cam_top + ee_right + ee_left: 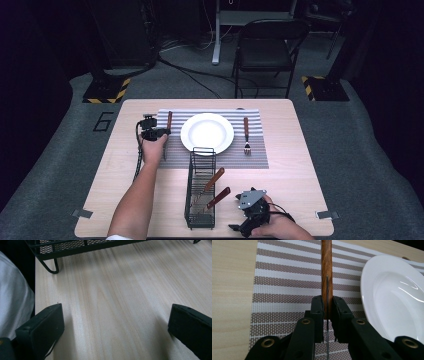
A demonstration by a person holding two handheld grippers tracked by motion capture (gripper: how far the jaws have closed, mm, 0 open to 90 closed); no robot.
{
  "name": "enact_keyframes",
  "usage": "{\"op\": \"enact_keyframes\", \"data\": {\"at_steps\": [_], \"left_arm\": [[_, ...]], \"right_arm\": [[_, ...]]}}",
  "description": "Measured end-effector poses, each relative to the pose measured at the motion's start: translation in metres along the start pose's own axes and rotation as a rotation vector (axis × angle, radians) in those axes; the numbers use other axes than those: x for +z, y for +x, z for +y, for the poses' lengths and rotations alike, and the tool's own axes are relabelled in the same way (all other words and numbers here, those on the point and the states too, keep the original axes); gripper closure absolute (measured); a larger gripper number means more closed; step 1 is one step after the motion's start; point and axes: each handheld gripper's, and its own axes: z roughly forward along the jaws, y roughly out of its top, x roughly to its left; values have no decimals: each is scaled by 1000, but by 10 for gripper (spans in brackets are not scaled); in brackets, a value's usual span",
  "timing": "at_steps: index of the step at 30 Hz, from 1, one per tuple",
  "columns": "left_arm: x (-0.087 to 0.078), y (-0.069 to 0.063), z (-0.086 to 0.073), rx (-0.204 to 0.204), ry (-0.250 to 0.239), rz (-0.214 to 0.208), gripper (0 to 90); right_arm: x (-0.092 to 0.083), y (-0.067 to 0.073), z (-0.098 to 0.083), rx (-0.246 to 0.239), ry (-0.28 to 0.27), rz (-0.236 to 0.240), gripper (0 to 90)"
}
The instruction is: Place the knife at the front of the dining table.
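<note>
A knife with a wooden handle [169,120] lies on the striped placemat [255,150], left of the white plate [207,133]. My left gripper [163,133] is shut on the knife's thin blade. In the left gripper view the jaws [327,306] pinch the blade edge-on, the handle [326,265] runs away from me over the placemat [287,277], and the plate [392,297] is at the right. A fork [246,135] lies right of the plate. My right gripper [237,226] rests open at the table's near edge, with bare wood between its jaws [116,325].
A black wire basket [190,190] stands at the front middle of the table with two wooden-handled utensils [215,179] leaning in it; its foot and wall [75,247] are just ahead of the right gripper. A folding chair [265,45] stands beyond the table.
</note>
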Motion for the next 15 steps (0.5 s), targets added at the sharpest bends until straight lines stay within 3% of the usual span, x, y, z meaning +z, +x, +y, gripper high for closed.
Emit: {"op": "enact_keyframes", "data": {"at_steps": [15], "left_arm": [[10,3,-3,-37,7,12,800]], "right_arm": [[0,0,0,0,0,1,0]]}}
